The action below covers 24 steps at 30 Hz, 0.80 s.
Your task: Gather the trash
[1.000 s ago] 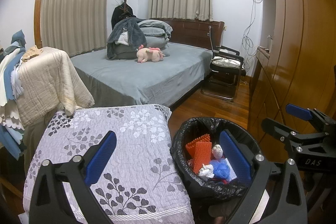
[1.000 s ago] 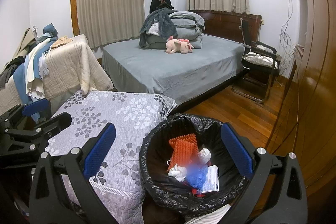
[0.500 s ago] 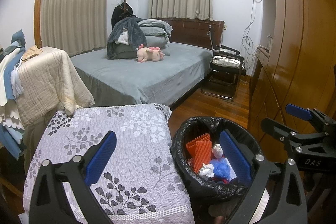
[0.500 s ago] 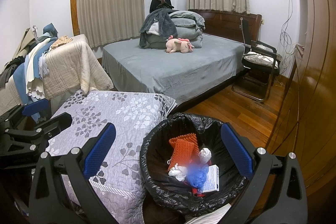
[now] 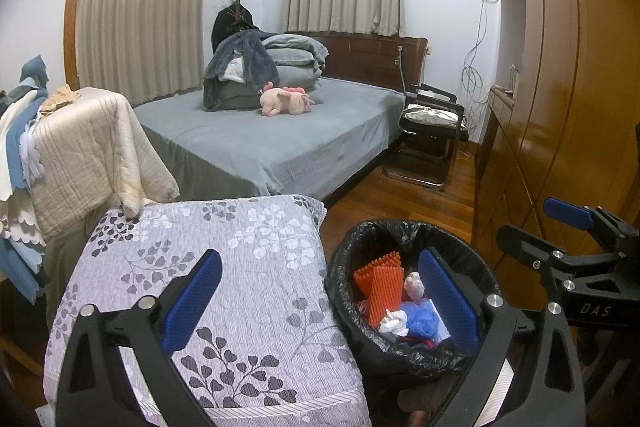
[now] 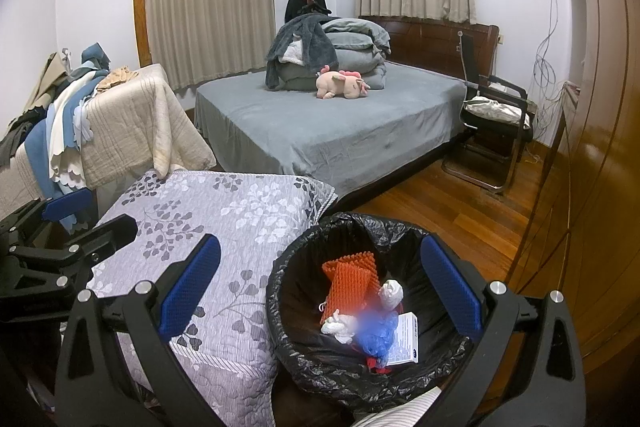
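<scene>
Bin [image 6: 280, 291]: black-lined, on the floor just right of the quilt [image 6: 224, 219], low in both views. Contents: orange foam [image 6: 352, 279], white wads [image 6: 390, 291], a blue item [image 6: 374, 339] (blurred, perhaps a plastic bag), a printed card [image 6: 404, 343], a red scrap beneath.
Left claw [image 5: 320, 303]: wide open, empty, one pad over the quilt, the other over the bin.
Right claw [image 6: 320, 291]: wide open, empty, spanning the bin's mouth from above.
Quilt: grey, leaf-printed, folded over a low support.
Beyond: bed [image 6: 340, 135] with stacked bedding [image 6: 332, 51] and a pink plush [image 6: 342, 85]; chair [image 6: 496, 131] at its right; wardrobe [image 6: 600, 147] along the right wall; draped cloths [image 6: 120, 123] at the left.
</scene>
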Each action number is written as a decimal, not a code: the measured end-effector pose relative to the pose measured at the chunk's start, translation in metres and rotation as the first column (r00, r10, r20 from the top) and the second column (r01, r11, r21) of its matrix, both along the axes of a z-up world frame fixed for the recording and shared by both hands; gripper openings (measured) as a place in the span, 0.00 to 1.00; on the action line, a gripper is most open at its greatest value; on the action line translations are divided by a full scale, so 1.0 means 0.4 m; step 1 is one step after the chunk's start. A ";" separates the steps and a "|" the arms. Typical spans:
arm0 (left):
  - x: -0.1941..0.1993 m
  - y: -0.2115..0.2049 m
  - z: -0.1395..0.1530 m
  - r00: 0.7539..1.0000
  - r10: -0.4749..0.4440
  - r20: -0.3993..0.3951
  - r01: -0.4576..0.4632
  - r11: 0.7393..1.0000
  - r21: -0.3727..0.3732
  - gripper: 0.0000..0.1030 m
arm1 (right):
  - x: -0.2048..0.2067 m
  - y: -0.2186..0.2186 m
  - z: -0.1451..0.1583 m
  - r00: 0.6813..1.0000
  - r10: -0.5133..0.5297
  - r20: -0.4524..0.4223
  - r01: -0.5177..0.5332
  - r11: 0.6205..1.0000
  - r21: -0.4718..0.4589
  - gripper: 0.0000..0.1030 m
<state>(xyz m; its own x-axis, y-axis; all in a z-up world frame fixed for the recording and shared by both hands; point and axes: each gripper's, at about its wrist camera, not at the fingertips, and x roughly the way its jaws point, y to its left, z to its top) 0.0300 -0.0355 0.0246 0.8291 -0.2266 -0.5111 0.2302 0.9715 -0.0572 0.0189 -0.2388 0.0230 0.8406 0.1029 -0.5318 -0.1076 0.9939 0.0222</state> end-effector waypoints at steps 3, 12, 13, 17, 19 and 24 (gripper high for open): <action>0.001 -0.001 0.000 1.000 0.001 -0.001 -0.001 1.000 0.000 0.94 | -0.001 0.001 0.001 1.000 0.001 0.002 -0.001 1.000 0.000 0.95; -0.004 0.005 -0.003 1.000 0.001 -0.003 -0.001 1.000 -0.002 0.94 | 0.001 -0.001 0.001 1.000 0.000 -0.001 0.000 1.000 0.000 0.95; -0.001 0.002 -0.003 1.000 0.001 -0.003 -0.001 1.000 -0.002 0.94 | 0.000 0.001 0.002 1.000 0.000 -0.001 0.000 1.000 0.000 0.95; -0.002 0.003 -0.002 1.000 0.001 -0.004 -0.001 1.000 -0.001 0.94 | -0.001 0.002 0.004 1.000 0.001 -0.001 -0.001 1.000 0.001 0.95; 0.000 0.002 -0.002 1.000 0.001 -0.004 -0.001 1.000 0.000 0.94 | 0.000 0.001 0.003 1.000 0.001 0.000 -0.001 1.000 0.000 0.95; 0.000 0.002 -0.001 1.000 0.002 -0.005 -0.002 1.000 0.000 0.94 | 0.000 0.002 0.005 1.000 0.001 -0.001 -0.001 1.000 0.000 0.95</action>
